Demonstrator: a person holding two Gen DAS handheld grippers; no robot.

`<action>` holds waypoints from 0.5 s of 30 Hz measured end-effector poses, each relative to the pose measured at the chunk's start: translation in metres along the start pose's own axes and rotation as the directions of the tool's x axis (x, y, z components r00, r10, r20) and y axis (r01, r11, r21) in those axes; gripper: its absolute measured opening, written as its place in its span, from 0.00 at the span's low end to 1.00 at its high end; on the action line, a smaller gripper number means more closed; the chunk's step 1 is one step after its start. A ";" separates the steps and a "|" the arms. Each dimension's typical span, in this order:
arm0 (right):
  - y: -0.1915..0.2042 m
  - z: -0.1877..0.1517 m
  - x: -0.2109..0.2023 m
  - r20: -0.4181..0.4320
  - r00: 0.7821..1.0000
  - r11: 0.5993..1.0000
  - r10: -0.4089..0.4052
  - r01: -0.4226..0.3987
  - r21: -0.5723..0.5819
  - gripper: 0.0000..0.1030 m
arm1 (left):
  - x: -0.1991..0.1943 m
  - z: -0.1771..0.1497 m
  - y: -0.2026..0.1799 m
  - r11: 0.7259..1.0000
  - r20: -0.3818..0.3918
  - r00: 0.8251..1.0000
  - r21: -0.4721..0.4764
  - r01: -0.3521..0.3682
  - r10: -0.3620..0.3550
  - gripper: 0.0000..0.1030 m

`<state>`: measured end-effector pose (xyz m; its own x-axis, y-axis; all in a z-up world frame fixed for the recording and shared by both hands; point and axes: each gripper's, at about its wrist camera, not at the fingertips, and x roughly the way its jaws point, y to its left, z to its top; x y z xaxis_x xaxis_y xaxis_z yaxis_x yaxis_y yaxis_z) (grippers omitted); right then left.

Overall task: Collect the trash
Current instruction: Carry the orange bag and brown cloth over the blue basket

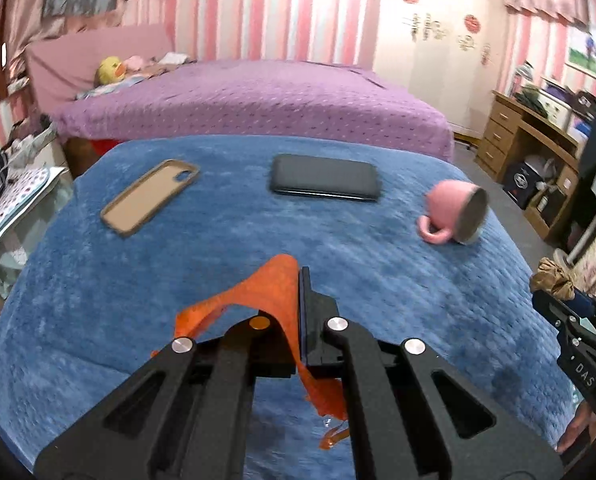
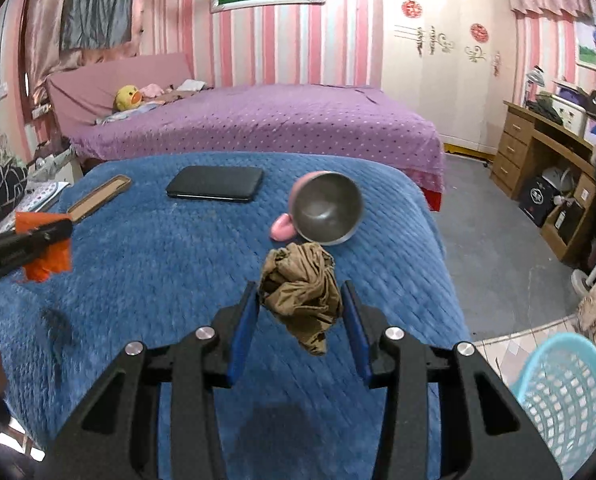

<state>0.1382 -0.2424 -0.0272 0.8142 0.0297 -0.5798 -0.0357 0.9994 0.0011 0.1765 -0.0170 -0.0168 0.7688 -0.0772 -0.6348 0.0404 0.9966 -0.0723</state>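
Both pieces of trash are lifted off the blue-covered bench (image 2: pixel 145 280): the left claw (image 1: pixel 300 280) is clamped on an orange wrapper (image 1: pixel 273 292), the right claw (image 2: pixel 300 304) squeezes a crumpled brown wad (image 2: pixel 302 292), and the light-blue basket (image 2: pixel 566 396), low to its right, seemingly awaits both.

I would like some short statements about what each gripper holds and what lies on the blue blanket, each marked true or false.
1. The left gripper is shut on an orange wrapper. True.
2. The right gripper is empty. False: it holds a crumpled brown paper.
3. The pink cup stands upright. False: it lies on its side on the blue blanket.
4. A black phone lies on the blanket. True.
5. The light blue basket stands on the blanket. False: it is on the floor.
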 end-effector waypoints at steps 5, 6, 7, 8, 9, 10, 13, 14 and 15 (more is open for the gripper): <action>-0.012 -0.014 0.002 -0.011 1.000 1.000 -0.022 0.022 -0.005 0.41 | -0.008 -0.013 -0.033 0.999 0.036 0.999 0.046 -0.012 0.010 0.00; -0.014 -0.014 0.003 -0.010 1.000 1.000 -0.028 0.027 -0.011 0.41 | -0.010 -0.015 -0.037 0.999 0.041 0.999 0.049 -0.013 0.011 0.00; -0.015 -0.015 0.002 -0.008 0.999 0.999 -0.032 0.032 -0.016 0.41 | -0.010 -0.016 -0.040 0.999 0.046 0.999 0.050 -0.014 0.012 0.00; -0.017 -0.016 0.002 -0.005 1.000 0.999 -0.030 0.030 -0.014 0.41 | -0.011 -0.017 -0.042 0.999 0.049 0.999 0.051 -0.016 0.013 0.00; -0.018 -0.015 0.002 -0.003 1.000 1.000 -0.026 0.026 -0.010 0.41 | -0.012 -0.019 -0.046 0.999 0.053 0.998 0.052 -0.016 0.014 0.00; -0.020 -0.016 0.001 -0.001 1.000 1.000 -0.024 0.024 -0.006 0.41 | -0.012 -0.020 -0.049 0.998 0.058 0.998 0.053 -0.019 0.016 0.00; -0.025 -0.017 0.001 0.005 1.000 1.000 -0.026 0.026 -0.002 0.41 | -0.013 -0.023 -0.057 0.998 0.074 0.997 0.050 -0.034 0.031 0.00; -0.028 -0.017 -0.001 0.008 1.000 1.000 -0.028 0.028 0.000 0.40 | -0.013 -0.023 -0.058 0.998 0.077 0.996 0.048 -0.038 0.035 0.00; -0.031 -0.017 -0.002 0.010 1.000 1.000 -0.029 0.029 0.004 0.40 | -0.014 -0.024 -0.062 0.998 0.080 0.996 0.046 -0.042 0.038 0.00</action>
<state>0.1282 -0.2737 -0.0397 0.8209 0.0008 -0.5711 -0.0098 0.9999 -0.0127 0.1482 -0.0780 -0.0223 0.8185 -0.0369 -0.5733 0.0381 0.9992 -0.0100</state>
